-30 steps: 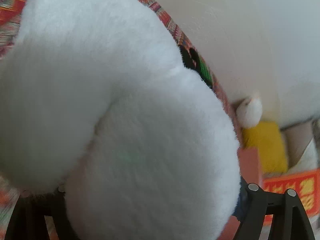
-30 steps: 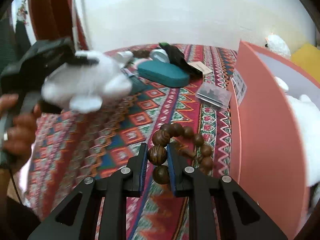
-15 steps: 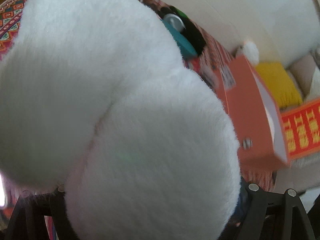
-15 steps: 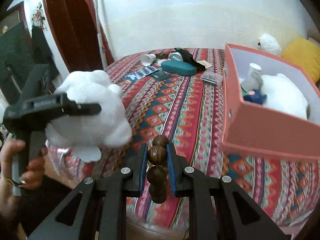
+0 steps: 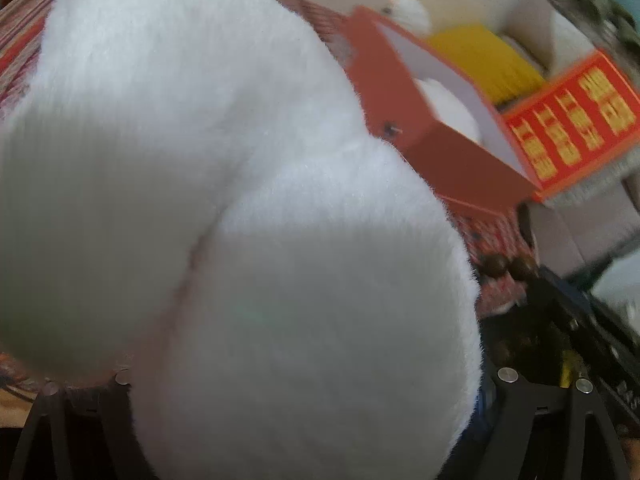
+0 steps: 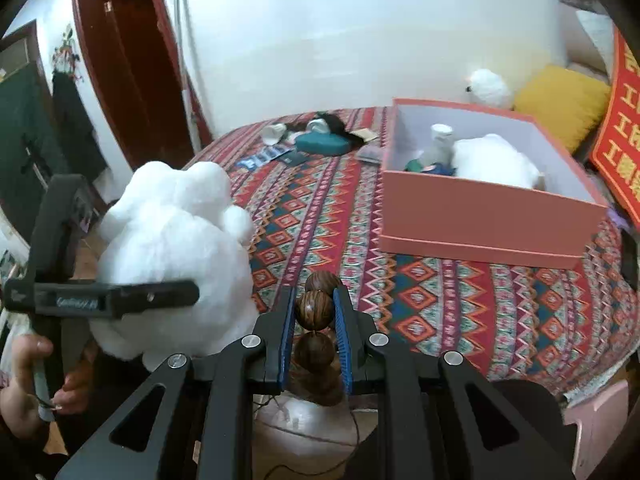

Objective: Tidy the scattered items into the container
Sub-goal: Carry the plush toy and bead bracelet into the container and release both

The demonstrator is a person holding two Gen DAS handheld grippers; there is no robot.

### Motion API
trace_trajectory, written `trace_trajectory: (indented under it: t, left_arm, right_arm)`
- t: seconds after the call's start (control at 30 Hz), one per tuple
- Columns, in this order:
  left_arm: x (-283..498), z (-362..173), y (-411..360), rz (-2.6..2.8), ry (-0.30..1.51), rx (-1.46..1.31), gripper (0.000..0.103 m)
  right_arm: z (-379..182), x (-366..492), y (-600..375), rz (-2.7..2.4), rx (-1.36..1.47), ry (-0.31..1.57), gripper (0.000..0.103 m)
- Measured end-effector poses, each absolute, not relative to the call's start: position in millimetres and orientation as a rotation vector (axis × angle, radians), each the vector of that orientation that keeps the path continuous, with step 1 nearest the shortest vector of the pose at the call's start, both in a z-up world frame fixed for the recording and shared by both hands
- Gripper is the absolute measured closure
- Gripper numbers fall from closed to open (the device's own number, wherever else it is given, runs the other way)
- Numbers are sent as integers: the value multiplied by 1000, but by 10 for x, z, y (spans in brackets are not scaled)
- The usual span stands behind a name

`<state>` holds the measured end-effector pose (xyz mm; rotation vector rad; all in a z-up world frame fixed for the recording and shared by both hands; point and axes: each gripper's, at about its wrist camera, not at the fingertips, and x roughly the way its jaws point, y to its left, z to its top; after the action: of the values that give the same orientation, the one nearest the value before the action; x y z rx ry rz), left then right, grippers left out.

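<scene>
A large white plush toy (image 5: 224,220) fills the left wrist view, with my left gripper (image 6: 192,284) shut on it. It is held in the air off the near left edge of the bed. My right gripper (image 6: 316,300) is shut on a string of brown wooden beads (image 6: 315,312), which hangs down between the pads above the bed's front edge. The beads (image 5: 508,268) also show at the right of the left wrist view. The salmon-pink box (image 6: 480,216) stands open on the patterned blanket at the right. It holds another white plush (image 6: 492,160), a white cup (image 6: 440,138) and small blue-green items.
At the far end of the bed lie a teal case (image 6: 324,144), a tipped paper cup (image 6: 272,133), a black item (image 6: 336,124), printed cards (image 6: 260,158) and a clear packet (image 6: 370,154). A yellow cushion (image 6: 560,100) and a red banner (image 6: 624,120) flank the box. A hand (image 6: 24,384) grips the left handle.
The right gripper lifted the beads off the blanket and drew back toward the bed's front edge. The left gripper with the plush turned so the box came into view.
</scene>
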<state>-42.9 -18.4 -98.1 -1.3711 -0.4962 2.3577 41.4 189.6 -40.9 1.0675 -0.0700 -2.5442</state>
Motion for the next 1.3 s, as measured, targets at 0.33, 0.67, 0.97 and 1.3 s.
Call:
trace_trajectory:
  t: [0.33, 0.67, 0.97, 1.3]
  left_arm:
    - [-282, -457, 224, 2265, -267, -1224, 15]
    - [-842, 331, 772, 2300, -57, -1002, 14]
    - [-2045, 630, 1602, 2385, 134, -960, 14]
    - [-3001, -46, 1934, 2367, 392, -1290, 8]
  right_arm:
    - [25, 540, 2446, -2704, 975, -113, 83]
    - [638, 201, 3064, -2910, 794, -80, 83]
    - [923, -814, 3535, -2992, 700, -70, 83]
    - [149, -1954, 3743, -3028, 959, -91, 20]
